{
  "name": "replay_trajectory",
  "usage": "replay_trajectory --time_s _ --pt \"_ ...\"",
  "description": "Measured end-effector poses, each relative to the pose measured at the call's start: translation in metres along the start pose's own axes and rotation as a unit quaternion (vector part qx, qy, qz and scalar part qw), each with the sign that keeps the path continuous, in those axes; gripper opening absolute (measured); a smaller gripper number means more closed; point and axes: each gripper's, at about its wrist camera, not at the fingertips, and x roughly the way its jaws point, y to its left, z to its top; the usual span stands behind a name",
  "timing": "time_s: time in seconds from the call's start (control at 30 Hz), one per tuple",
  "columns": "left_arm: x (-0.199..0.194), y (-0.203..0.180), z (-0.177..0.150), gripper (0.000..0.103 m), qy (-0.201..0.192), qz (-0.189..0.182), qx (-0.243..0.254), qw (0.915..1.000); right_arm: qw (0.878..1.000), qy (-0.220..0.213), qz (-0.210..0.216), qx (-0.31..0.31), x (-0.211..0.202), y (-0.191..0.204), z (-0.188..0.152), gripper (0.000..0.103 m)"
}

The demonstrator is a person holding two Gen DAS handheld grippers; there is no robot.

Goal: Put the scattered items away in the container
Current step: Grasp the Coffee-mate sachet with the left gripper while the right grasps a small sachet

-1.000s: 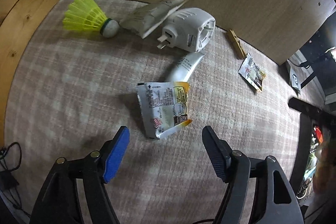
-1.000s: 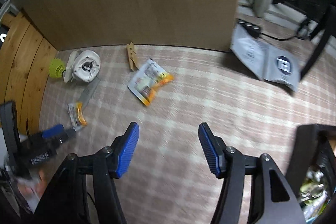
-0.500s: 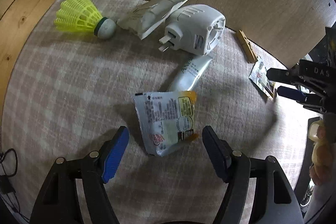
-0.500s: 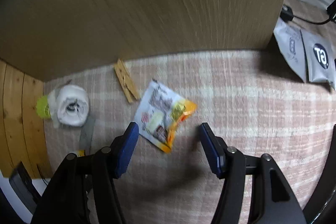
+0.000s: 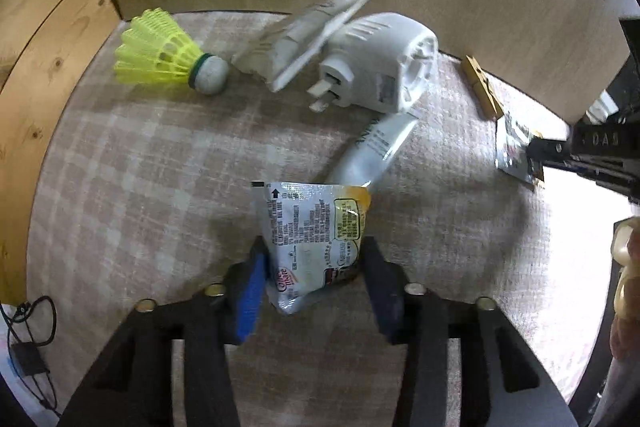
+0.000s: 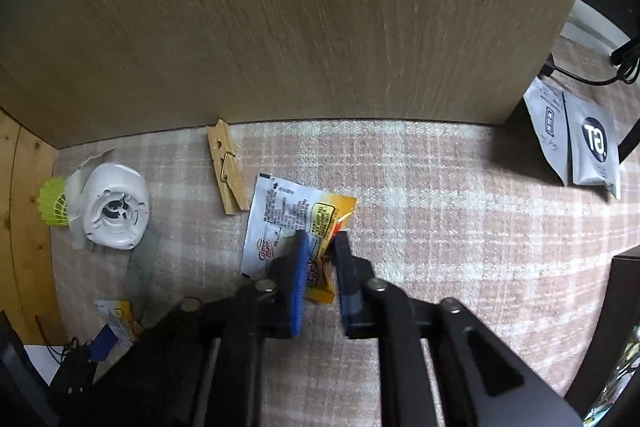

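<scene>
Now | left gripper (image 5: 314, 275) fingers closing, pressing creamer sachet (image 5: 312, 239) | right gripper (image 6: 320, 259) fingers closing, pinching second sachet (image 6: 294, 223)

A neon-yellow shuttlecock (image 5: 154, 53) with a green band lies at ten o'clock; a white plug adapter (image 5: 376, 63) at one o'clock. The cloth (image 5: 140, 179) is pink-and-cream plaid. The central sachet (image 5: 312, 239) is silver with yellow-orange; the clothespin (image 6: 226, 167) is tan.
</scene>
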Motion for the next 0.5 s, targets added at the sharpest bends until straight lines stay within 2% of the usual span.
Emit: replay_trajectory --time_s 0.17,0.5 --pt "-0.003 0.010 -0.007 0.031 -0.001 -0.015 -0.009 0.9998 1.000 -0.002 0.010 -0.011 -0.006 -0.010 -0.007 0.006" --pt "-0.014 0.027 -0.034 0.031 -0.002 -0.022 -0.014 0.9997 1.000 -0.005 0.026 -0.014 -0.029 -0.039 -0.051 0.004"
